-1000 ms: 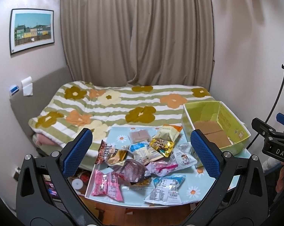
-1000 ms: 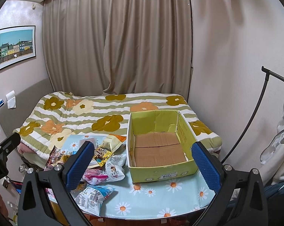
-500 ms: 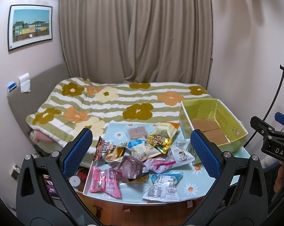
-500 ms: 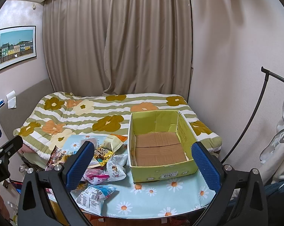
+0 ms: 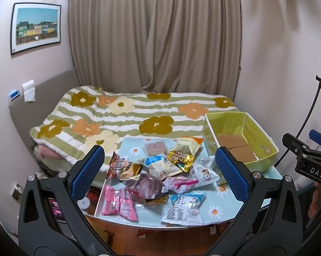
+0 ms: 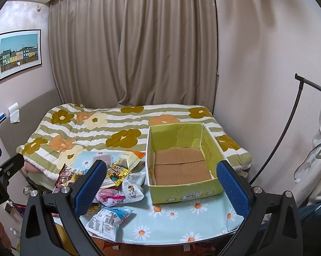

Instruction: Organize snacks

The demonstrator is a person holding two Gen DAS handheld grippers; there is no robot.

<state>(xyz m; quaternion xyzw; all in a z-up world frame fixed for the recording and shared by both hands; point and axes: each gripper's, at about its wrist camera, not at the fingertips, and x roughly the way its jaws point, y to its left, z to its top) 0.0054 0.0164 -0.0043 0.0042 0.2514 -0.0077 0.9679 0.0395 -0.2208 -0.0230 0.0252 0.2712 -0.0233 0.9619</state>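
Am hovering left gripper (image 5: 160, 170) over snack pile (image 5: 158, 175), right gripper (image 6: 162, 181) facing box (image 6: 181, 183); both jaws wide, empty. Am choosing top packet (loose foil slips), pinching sealed edge.

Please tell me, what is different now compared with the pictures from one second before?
Only the left gripper moved: its view slid a little lower, so the snack pile and the green box sit slightly higher in the frame. Nothing was taken or released. Both grippers stay open and empty; the right gripper, the snacks and the empty box are as before.
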